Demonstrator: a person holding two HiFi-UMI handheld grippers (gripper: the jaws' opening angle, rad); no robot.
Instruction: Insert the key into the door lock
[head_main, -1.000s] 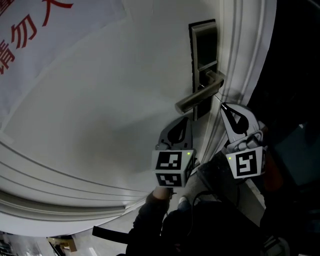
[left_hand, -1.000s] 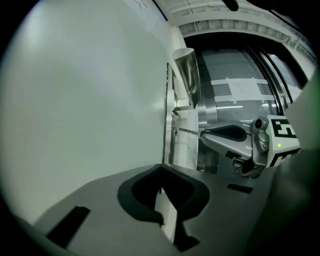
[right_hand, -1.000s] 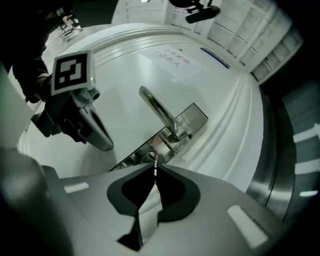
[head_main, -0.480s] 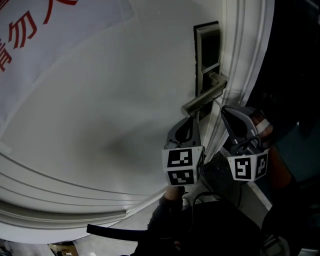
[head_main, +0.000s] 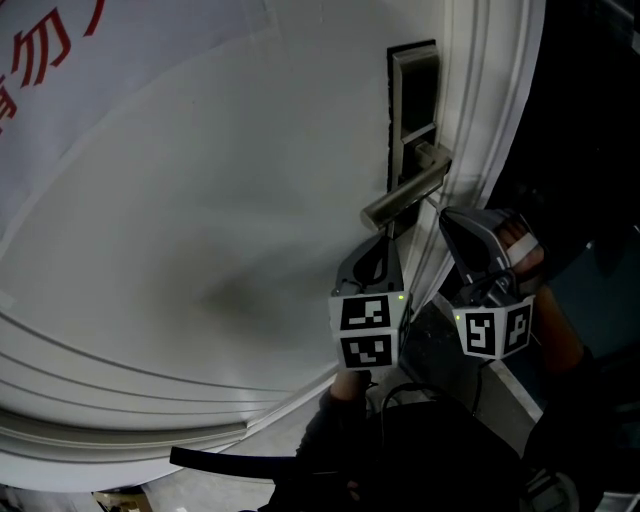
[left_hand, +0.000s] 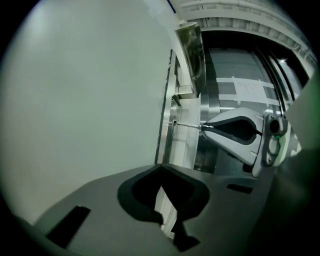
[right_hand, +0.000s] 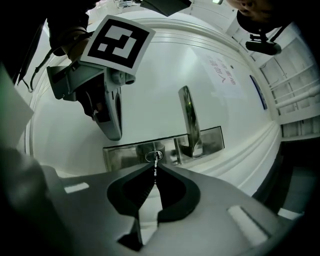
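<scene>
My right gripper (right_hand: 155, 167) is pinched on the key (right_hand: 155, 173): the thin blade sticks out from between the two jaw tips and runs straight to the oval keyhole (right_hand: 154, 156) in the metal lock plate (right_hand: 125, 154). The key's tip touches the keyhole, and much of the blade is bare between my jaws and the plate; I cannot tell how far in it sits. From the left gripper view the key (left_hand: 189, 124) shows as a fine line that bridges the gap between the right gripper (left_hand: 205, 127) and the keyhole (left_hand: 175, 121) on the plate's edge. The lever handle (right_hand: 189, 120) stands off the plate just beside the keyhole. In the head view the handle (head_main: 405, 197) slants across the plate (head_main: 412, 100) on the white door (head_main: 200, 250), near the door's edge. My left gripper (left_hand: 161, 167) has its jaws pressed together at the tips with nothing in them. It hangs close to the door face, its tips (head_main: 384, 236) just under the lever's free end and beside the right gripper (head_main: 446, 213). A white sheet with red characters (head_main: 40, 60) lies across the door's upper left.
</scene>
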